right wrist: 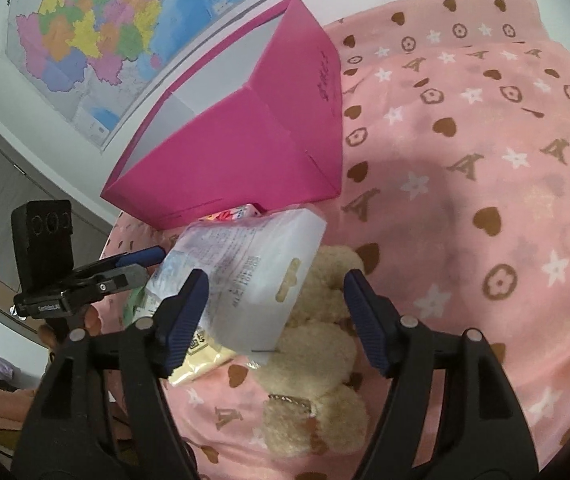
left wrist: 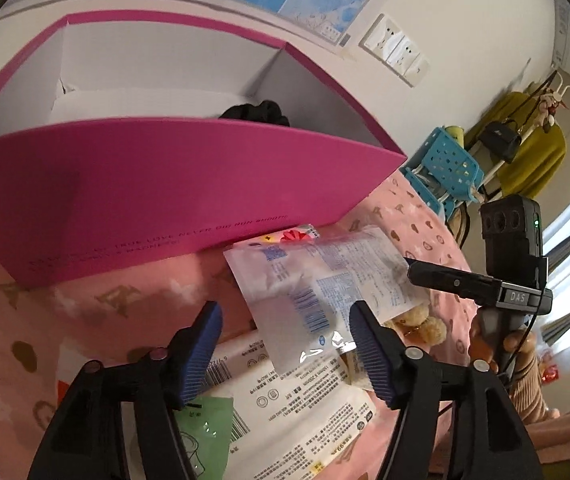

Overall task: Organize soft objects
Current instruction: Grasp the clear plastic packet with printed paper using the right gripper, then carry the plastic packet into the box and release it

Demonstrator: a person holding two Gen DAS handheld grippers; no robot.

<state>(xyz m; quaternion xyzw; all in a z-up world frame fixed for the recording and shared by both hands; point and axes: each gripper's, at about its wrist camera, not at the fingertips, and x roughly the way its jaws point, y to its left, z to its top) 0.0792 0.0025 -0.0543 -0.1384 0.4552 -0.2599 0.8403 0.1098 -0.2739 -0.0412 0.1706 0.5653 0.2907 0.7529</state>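
An open magenta box [left wrist: 165, 184] with a white inside stands on the pink bedspread, with a black soft thing [left wrist: 257, 114] in its far right corner. In front of it a white translucent pack [left wrist: 317, 280] lies on a bigger white printed pack [left wrist: 293, 408]. My left gripper [left wrist: 285, 314] hovers open over the near end of the translucent pack. In the right wrist view the same pack [right wrist: 245, 264] leans on a beige plush toy [right wrist: 317, 344]. There my right gripper [right wrist: 276, 280] stands open above both, its pads clear of them.
A green packet [left wrist: 205, 432] lies at the near left, and a small colourful packet [left wrist: 297, 236] against the box. A pale yellow packet [right wrist: 201, 356] sits under the pack. The bedspread [right wrist: 485, 160] spreads right of the box [right wrist: 245, 140]. A blue plastic stool [left wrist: 445, 164] stands beyond the bed.
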